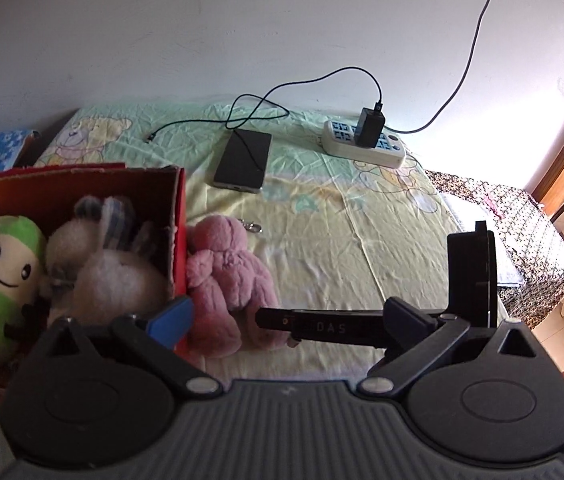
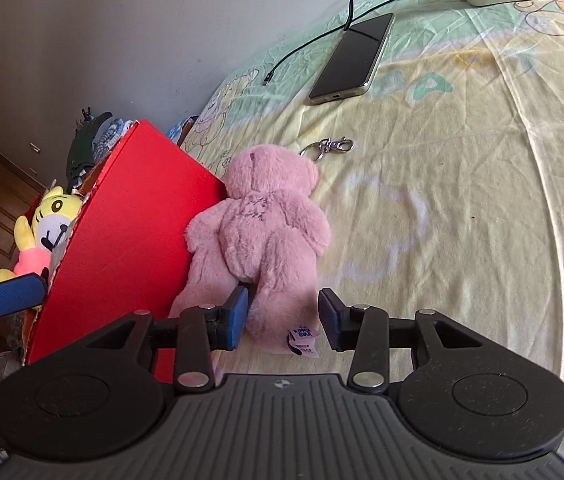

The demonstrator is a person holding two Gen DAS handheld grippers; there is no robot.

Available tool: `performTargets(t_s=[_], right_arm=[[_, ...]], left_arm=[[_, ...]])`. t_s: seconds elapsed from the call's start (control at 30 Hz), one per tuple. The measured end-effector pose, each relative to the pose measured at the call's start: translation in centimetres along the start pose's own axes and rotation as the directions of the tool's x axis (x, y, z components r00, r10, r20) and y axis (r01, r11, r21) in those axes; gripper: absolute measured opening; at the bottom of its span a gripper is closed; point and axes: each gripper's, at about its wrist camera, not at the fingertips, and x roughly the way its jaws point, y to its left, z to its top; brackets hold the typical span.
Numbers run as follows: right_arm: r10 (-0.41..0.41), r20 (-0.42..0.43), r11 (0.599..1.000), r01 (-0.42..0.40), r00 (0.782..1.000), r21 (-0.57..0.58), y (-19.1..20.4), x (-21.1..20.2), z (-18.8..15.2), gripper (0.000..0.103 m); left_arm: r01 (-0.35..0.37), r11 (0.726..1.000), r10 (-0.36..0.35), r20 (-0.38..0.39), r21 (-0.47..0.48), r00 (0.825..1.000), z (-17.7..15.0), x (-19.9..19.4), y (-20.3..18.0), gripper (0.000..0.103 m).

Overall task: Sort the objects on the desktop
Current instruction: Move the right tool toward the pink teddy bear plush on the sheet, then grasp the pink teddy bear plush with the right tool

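A pink plush bear [image 2: 265,232] lies face down on the bedsheet, leaning against the red box [image 2: 129,240]. My right gripper [image 2: 284,312] is open, its jaws either side of the bear's right leg; the left pad touches the fur and the right pad stands clear. In the left wrist view the bear [image 1: 225,280] lies beside the box wall [image 1: 177,216]. My left gripper [image 1: 288,312] is open wide and holds nothing, its left pad over the box's near corner. Inside the box sit a green plush [image 1: 1,272], a white fluffy plush [image 1: 109,272] and a yellow tiger plush [image 2: 51,216].
A metal key clasp [image 2: 332,146] lies just beyond the bear's head. Farther back are a dark phone [image 2: 354,56], a black charging cable [image 1: 257,112] and a white power strip [image 1: 362,144] near the wall. The bed drops off at the right edge [image 1: 522,264].
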Motion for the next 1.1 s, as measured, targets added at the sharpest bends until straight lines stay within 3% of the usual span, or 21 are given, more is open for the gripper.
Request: performTargets(t_s=[0.1,0.17,0.37,0.6,0.8,1.0,1.1], right_arm=[[-0.001,-0.009,1.0,0.0,1.0,-0.024,0.3,0.8,-0.1,0.041],[-0.009,-0.011,0.999,0.008,1.0,-0.041,0.4,1.1,0.0,0.033],[0.036,-0.019,0.998,-0.035,0.999,0.061,-1.5,-0.1,0.0,0.029],[-0.007,-0.018,0.993,0.009,1.0,0.114,-3.8,-5.8,-2.1,0.029],[-0.04,-0.025,0.967,0.046,0.999,0.25,-6.0,-9.7,-5.7,0.035],[-0.045,0.126,0.934,-0.003,0.991,0.358,-7.5,-12.0,-5.6,0.038],[-0.033,0.146,0.926,-0.025,0.989,0.376,-7.9,-11.1,-4.4,0.039]], left_arm=[[0.01,0.999,-0.01,0.004,-0.031,1.0,0.1,0.2,0.5,0.101],[0.012,0.999,-0.012,0.004,-0.041,1.0,0.2,0.4,0.6,0.101],[0.025,0.999,-0.025,0.001,-0.043,1.0,0.4,0.4,0.5,0.101],[0.101,0.995,-0.1,-0.03,0.019,0.995,-0.2,0.8,-1.7,0.101],[0.176,0.984,-0.173,-0.126,0.007,0.977,-1.5,3.5,-2.6,0.101],[0.14,0.99,-0.129,-0.229,0.029,0.965,-2.8,7.5,-3.0,0.095],[0.12,0.992,-0.107,-0.256,0.039,0.961,-3.1,9.0,-2.7,0.093]])
